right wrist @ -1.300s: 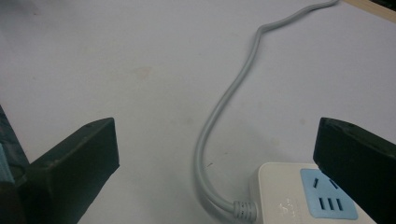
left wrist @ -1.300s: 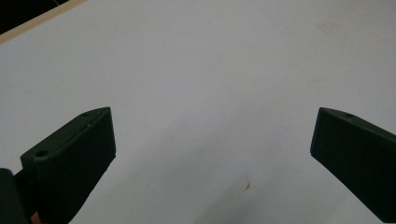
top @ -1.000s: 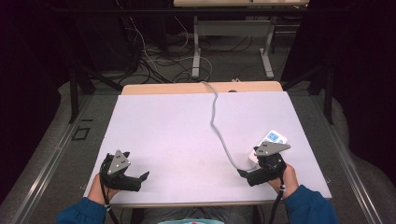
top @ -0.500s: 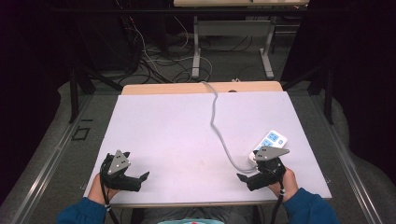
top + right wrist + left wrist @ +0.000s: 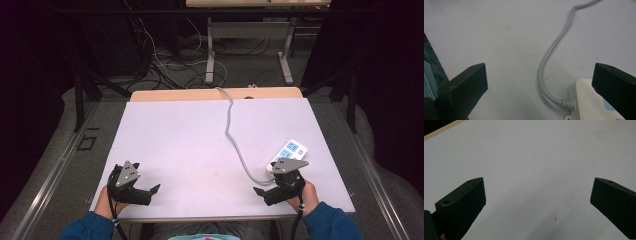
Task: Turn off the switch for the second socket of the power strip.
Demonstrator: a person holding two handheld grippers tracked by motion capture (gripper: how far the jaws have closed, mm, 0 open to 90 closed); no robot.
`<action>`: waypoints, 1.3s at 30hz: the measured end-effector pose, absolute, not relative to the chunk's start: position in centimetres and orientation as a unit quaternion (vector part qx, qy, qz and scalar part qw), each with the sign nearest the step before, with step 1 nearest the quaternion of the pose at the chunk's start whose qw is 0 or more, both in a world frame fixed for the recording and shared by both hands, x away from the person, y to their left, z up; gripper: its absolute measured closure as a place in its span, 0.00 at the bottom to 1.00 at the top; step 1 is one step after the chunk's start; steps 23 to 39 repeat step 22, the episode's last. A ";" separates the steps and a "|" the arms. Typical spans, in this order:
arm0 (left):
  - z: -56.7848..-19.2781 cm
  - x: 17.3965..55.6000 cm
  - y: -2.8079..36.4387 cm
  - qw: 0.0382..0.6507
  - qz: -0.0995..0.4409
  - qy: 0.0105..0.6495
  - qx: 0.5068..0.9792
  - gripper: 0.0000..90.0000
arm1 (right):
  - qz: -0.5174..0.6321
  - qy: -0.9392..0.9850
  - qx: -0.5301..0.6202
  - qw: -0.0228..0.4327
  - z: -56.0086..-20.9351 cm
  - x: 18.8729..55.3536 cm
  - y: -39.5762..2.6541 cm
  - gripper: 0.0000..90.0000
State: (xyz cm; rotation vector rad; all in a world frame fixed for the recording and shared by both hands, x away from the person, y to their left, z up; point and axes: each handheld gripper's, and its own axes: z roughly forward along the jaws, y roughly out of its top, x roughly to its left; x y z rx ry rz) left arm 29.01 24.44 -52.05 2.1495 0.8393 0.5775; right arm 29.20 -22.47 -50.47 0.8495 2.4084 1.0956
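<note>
A white power strip point(image 5: 290, 150) with blue sockets lies at the table's near right, and its grey cable point(image 5: 229, 129) runs off over the far edge. My right gripper point(image 5: 261, 192) hovers just in front of the strip's cable end, open, its jaws pointing left. In the right gripper view the strip's corner point(image 5: 584, 100) and the cable point(image 5: 550, 58) lie between the spread jaws of the gripper point(image 5: 539, 80), which hold nothing. My left gripper point(image 5: 150, 192) rests near the front left edge, open. In the left gripper view its jaws point(image 5: 537, 195) frame bare table.
The white tabletop point(image 5: 190, 140) has a wooden strip point(image 5: 175, 95) along its far edge. Beyond it are table legs and loose cables on the floor point(image 5: 165, 60). Blue sleeves come in from the bottom of the high view.
My right gripper has drifted slightly toward the near edge, beside the power strip's cable end. The left gripper and the strip have not moved.
</note>
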 end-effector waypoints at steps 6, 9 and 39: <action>-52.1 29.1 24.5 0.371 0.225 0.325 0.840 0.00 | 0.381 0.857 0.299 0.177 -50.4 29.1 -22.5 0.00; -52.0 29.1 24.5 0.368 0.227 0.323 0.842 0.00 | 0.383 0.855 0.301 0.179 -50.5 29.1 -22.3 0.00; -52.1 29.0 24.4 0.369 0.221 0.326 0.842 0.00 | 0.377 0.857 0.298 0.184 -50.4 29.1 -22.4 0.00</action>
